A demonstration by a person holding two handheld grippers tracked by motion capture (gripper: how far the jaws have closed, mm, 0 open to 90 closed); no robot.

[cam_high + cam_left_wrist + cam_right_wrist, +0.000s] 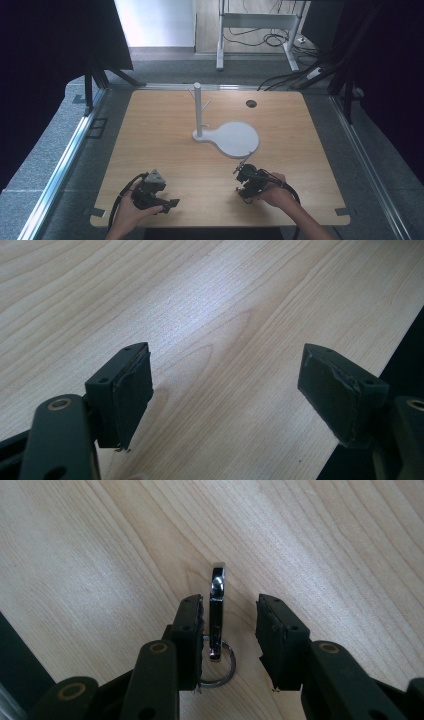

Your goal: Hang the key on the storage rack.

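metal clip [217, 611] with a key ring [220, 669] on its near end lies on the wooden table [165, 130], between the jaws of the right gripper [229, 630]. those jaws stand apart around it: the clip sits just against the pad on one side, with a clear gap to the other pad, so nothing is pinched. in the high view the right gripper [248, 181] is held low near the front edge of the table, tilted toward a white stand [198, 111] with pegs and a round flat base [236, 138], which is well apart from the clip. left gripper [225, 385] has its jaws spread wide over bare wood near the table edge, holding nothing; in the high view it [152, 192] sits at the front left, well apart from the right one
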